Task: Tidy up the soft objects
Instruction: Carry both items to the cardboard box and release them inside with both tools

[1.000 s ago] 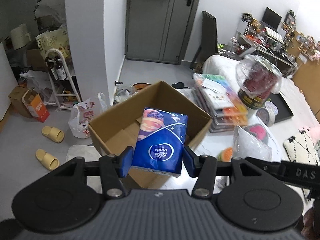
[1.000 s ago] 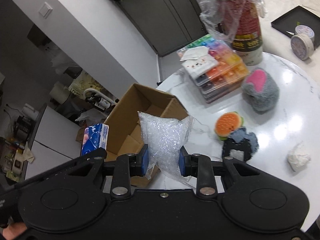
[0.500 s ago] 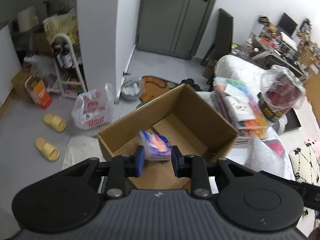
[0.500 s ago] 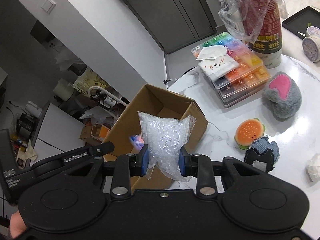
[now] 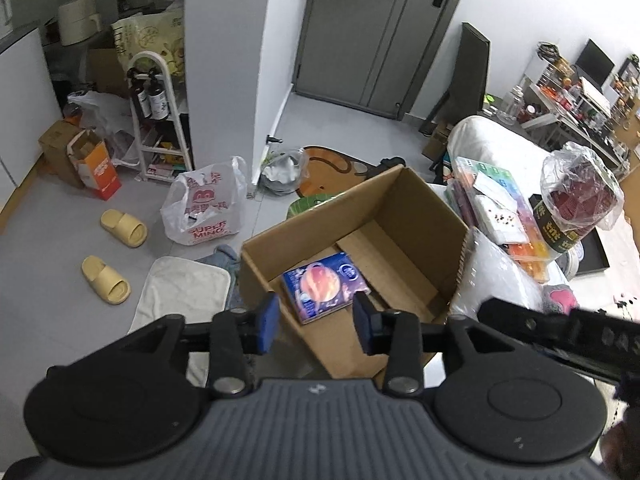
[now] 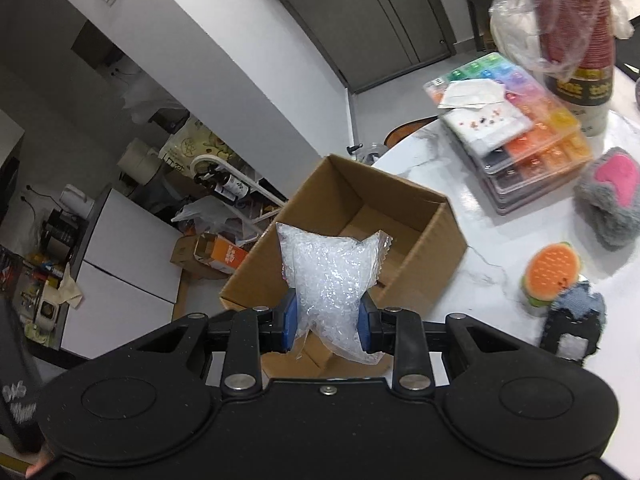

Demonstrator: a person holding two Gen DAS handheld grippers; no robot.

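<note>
Right wrist view: right gripper (image 6: 327, 320) clamps bubble bag (image 6: 330, 272) above box (image 6: 424, 240); centre over opening before releasing (tissue pack (image 5: 325, 286) inside). Left gripper (image 5: 314, 322) wide, empty.

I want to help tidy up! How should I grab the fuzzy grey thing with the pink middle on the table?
Probably pinch the fuzzy grey toy across its narrower middle, coming straight down from above. It lies flat on the white table with its pink patch up, and its plush sides should squash in. The colourful box stack crowds one side, so a sideways reach looks awkward.
</note>
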